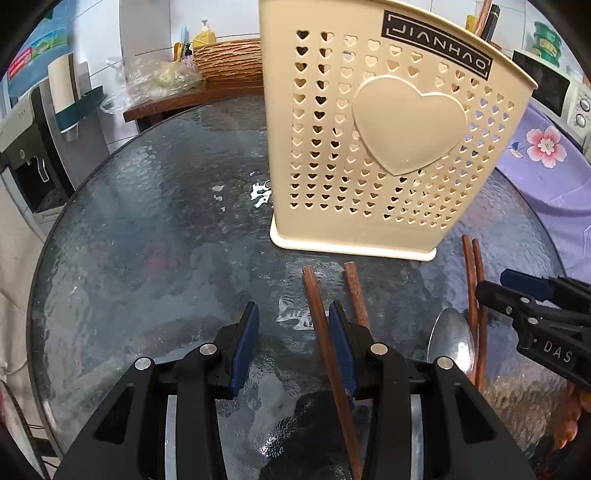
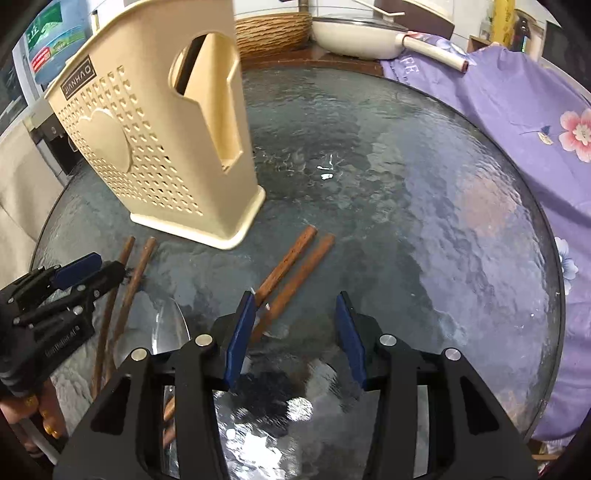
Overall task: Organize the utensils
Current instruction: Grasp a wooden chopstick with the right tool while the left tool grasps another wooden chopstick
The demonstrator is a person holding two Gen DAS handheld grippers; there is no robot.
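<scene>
A cream utensil holder [image 1: 388, 147] [image 2: 159, 147] with heart-shaped holes stands upright on the round glass table [image 1: 147, 221] [image 2: 424, 192]. In front of it lie brown wooden chopsticks and a metal spoon [image 1: 450, 339] [image 2: 166, 325]. My left gripper [image 1: 293, 306] is open just above the glass. One chopstick [image 1: 325, 332] runs through its gap close to the right finger, and a second chopstick [image 1: 356, 295] lies just outside. My right gripper [image 2: 294, 295] is open. The near ends of another chopstick pair [image 2: 291, 266] reach its left finger. No pad presses on anything.
A purple floral cloth [image 2: 517, 122] covers the right side. A wicker basket [image 1: 229, 59], a cream pan [image 2: 354, 33] and a microwave [image 1: 554, 85] stand behind the table. A water dispenser [image 1: 33, 147] is at the left.
</scene>
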